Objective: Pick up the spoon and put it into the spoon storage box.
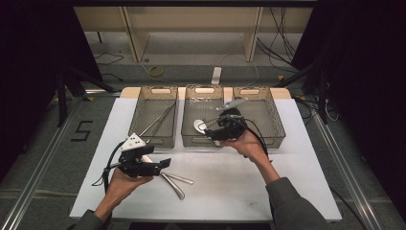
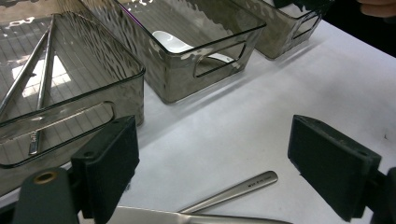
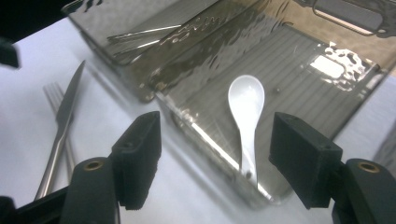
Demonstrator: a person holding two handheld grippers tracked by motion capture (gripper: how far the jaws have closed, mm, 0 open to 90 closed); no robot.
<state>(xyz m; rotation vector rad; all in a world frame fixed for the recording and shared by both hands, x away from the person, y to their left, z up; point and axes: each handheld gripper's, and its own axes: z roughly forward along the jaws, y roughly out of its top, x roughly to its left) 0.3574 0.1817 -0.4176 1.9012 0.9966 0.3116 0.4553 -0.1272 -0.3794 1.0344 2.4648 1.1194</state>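
Black fingers of the right gripper stand wide apart with nothing between them, poised over the near wall of the middle bin. White spoon (ceramic, by the look of it) lies loose on that bin's ribbed floor, bowl toward the far edge of the surface, handle end against the near wall. Left gripper, near the surface's front-left corner, has its fingers likewise well apart and empty, hanging just above a steel knife and fork that lie together on the white surface between the front edge and the bins. Left bin holds slim metal utensils, possibly chopsticks; the view is too glary to be sure. Right bin sits by the far-right corner.
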